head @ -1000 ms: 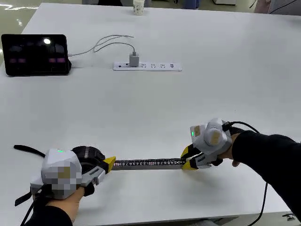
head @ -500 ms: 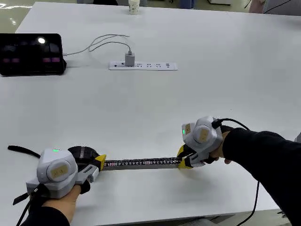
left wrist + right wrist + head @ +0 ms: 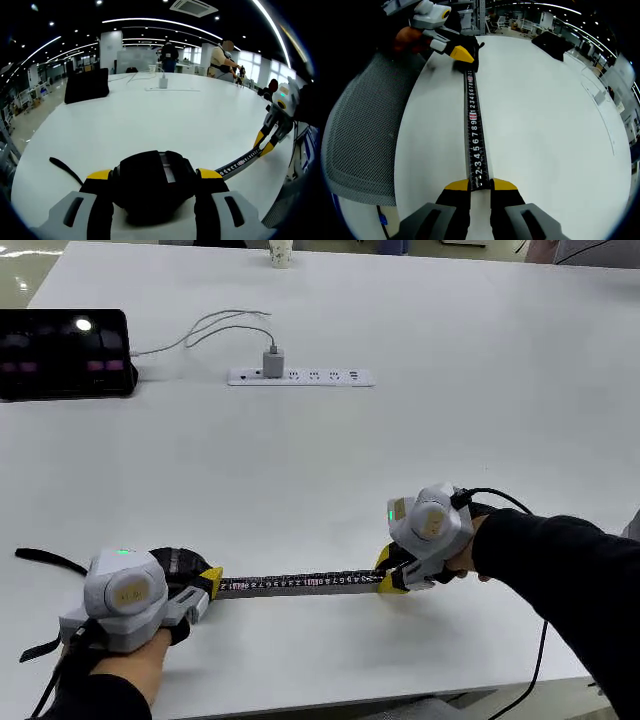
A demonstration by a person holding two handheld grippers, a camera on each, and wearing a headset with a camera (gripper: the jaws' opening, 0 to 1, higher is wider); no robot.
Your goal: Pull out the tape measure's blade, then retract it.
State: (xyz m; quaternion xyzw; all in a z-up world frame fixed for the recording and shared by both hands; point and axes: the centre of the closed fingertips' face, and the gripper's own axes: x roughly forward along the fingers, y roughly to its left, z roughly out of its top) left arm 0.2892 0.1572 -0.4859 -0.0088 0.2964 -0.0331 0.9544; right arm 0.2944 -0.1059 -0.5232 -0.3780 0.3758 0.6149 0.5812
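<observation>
1. Left gripper (image 3: 205,585), lower left of the head view. Its yellow-tipped jaws are closed against both sides of the tape measure case (image 3: 180,565). In the left gripper view the black case (image 3: 155,185) sits wedged between the two jaws at bottom centre.
2. Right gripper (image 3: 385,578), lower right of centre in the head view, held by an arm in a black sleeve (image 3: 560,570). In the right gripper view, the right gripper (image 3: 480,184) has its jaws pressed together on the free end of the blade (image 3: 474,135), near the low numbers.
3. Blade (image 3: 300,585): drawn out, lying flat on the table (image 3: 400,440) and running straight between the two grippers. Printed scale faces up.
4. Black strap (image 3: 45,560): lies on the table at far left, just beside the case.
5. Power strip (image 3: 300,378): upper centre, well apart from the grippers, with a charger plug (image 3: 272,365) in it and a white cable (image 3: 215,330) trailing left.
6. Dark screen (image 3: 65,352): upper left.
7. Paper cup (image 3: 281,252): top edge, far side of the table.
</observation>
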